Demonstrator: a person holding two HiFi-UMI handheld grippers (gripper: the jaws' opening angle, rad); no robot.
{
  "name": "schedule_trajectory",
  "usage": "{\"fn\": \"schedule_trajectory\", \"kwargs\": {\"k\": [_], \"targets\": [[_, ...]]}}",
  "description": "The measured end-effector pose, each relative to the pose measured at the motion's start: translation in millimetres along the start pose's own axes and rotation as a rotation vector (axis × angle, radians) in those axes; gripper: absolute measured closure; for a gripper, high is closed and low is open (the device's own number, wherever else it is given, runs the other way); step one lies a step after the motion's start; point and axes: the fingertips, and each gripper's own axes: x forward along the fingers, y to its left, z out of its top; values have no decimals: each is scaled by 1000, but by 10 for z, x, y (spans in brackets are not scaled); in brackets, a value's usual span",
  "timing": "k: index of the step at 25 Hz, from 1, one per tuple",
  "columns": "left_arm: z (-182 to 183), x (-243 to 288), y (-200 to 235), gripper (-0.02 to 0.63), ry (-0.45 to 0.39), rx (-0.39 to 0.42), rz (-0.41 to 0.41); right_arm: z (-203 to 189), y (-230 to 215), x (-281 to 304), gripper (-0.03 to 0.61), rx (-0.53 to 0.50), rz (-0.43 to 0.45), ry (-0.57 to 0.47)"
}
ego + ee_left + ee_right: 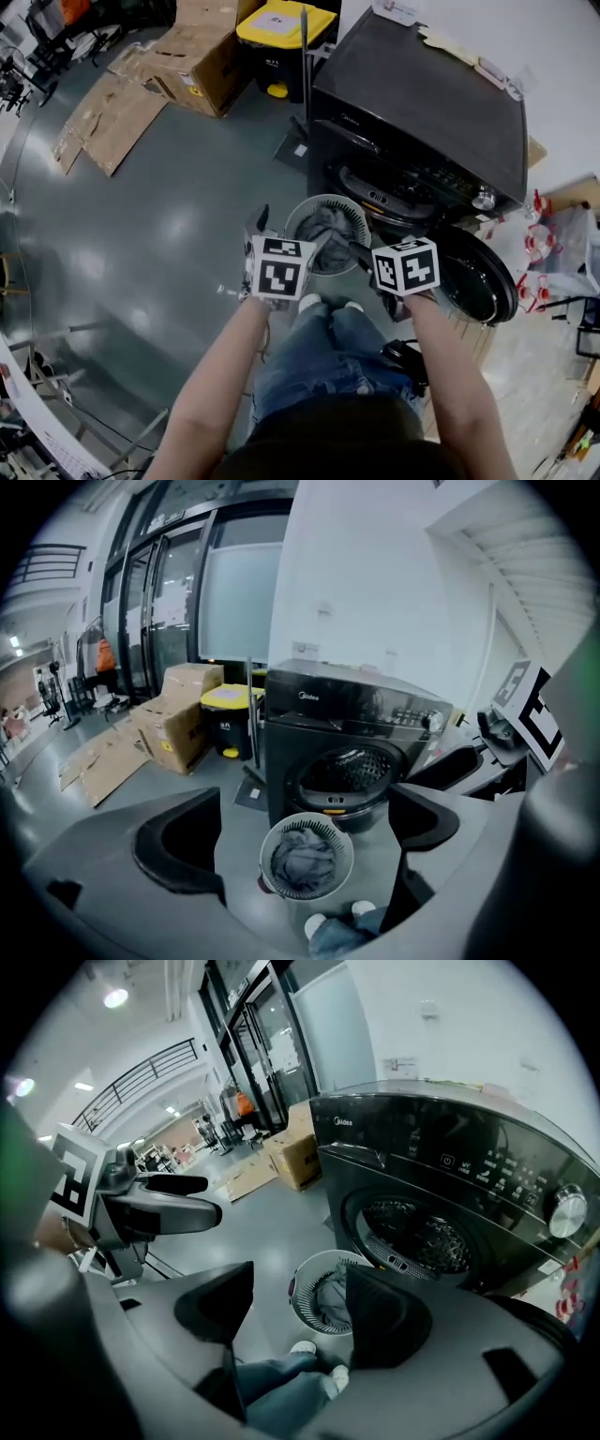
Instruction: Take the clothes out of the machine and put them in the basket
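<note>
— Where are the grey crumpled clothes (302, 860)?
— In the round white plastic basket (348, 842), before the black washing machine (347, 714). Your left gripper (305, 827) and right gripper (300, 1309) both stand open, empty.

floor: glossy grey (169, 234) | cardboard boxes (192, 56) | white wall (375, 592) | glass doors (169, 602)

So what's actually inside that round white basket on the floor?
Crumpled grey clothes lie bunched inside the basket, with its slatted wall showing around them. The basket's bottom, and anything under the top layer, is covered by them.
</note>
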Motion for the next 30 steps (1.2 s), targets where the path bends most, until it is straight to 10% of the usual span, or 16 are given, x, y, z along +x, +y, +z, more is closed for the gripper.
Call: {"fn": "schedule_trajectory", "kwargs": {"k": [13,30], "targets": [[398,-474,-192,51,-173,-83,100,280,-91,-847,285,-176,-65,-192],[397,-1646,-1914,51,-359,35,219,-520,-313,-2597,318,-210,-7,-406]]}}
